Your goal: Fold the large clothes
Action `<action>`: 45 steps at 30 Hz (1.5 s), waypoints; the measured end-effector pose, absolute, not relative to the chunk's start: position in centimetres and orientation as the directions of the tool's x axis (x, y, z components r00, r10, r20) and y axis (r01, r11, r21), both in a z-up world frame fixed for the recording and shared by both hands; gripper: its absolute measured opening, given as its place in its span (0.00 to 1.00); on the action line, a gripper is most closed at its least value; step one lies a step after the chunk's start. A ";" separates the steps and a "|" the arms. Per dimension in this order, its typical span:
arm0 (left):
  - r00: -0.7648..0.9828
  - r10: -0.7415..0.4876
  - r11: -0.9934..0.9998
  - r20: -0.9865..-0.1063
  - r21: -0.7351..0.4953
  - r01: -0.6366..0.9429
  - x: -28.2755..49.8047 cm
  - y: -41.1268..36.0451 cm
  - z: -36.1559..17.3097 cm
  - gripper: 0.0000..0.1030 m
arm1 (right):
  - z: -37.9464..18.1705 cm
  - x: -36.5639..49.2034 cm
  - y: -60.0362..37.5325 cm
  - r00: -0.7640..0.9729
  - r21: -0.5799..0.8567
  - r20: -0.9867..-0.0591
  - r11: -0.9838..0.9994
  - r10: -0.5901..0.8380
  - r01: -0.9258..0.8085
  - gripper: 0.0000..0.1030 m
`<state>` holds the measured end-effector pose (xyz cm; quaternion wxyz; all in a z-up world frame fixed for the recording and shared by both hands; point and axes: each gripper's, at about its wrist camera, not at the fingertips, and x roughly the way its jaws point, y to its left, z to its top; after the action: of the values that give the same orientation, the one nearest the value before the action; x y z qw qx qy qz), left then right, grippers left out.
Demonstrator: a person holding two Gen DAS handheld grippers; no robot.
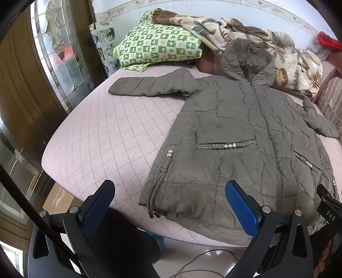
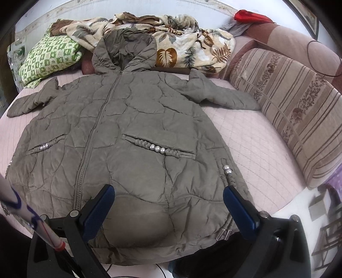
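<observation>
Left tool [image 1: 170, 206] wide open, right tool [image 2: 168, 206] likewise, empty

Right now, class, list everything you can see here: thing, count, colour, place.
Jacket: one, olive, spread flat on bed, zipped.
Bed: one, pink quilted cover.
Pillow: one, green-white check, bed head.
Blanket: one, cream leaf print, behind hood.
Cushion: one, striped beige, right of the bed.
Red cloth: one, far right corner.
Left hand-held gripper: one, blue pads, open, near hem.
Right hand-held gripper: one, blue pads, open, over hem.
</observation>
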<state>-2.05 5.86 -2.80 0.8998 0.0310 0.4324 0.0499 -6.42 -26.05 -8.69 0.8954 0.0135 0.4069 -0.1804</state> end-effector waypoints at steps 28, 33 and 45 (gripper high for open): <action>0.580 0.218 0.968 -0.785 0.099 -0.230 0.1 12.8 -4.0 1.00 | -15.8 -5.3 -21.1 0.431 0.001 -0.902 1.000 -0.002 0.007 0.64; 0.591 0.267 0.954 -0.761 0.120 -0.277 1.2 14.9 -3.2 1.00 | -12.7 -5.8 -21.3 0.508 -0.003 -0.861 1.000 -0.010 0.015 0.64; 0.596 0.340 0.920 -0.728 0.127 -0.370 5.0 19.8 -1.0 1.00 | -4.8 -2.7 -16.2 0.786 -0.217 -0.594 0.975 -0.170 0.046 0.96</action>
<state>5.02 19.77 -0.99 0.8930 -0.0186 0.4033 0.1989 -2.68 -16.21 -4.81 0.9401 -0.0960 0.3220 -0.0573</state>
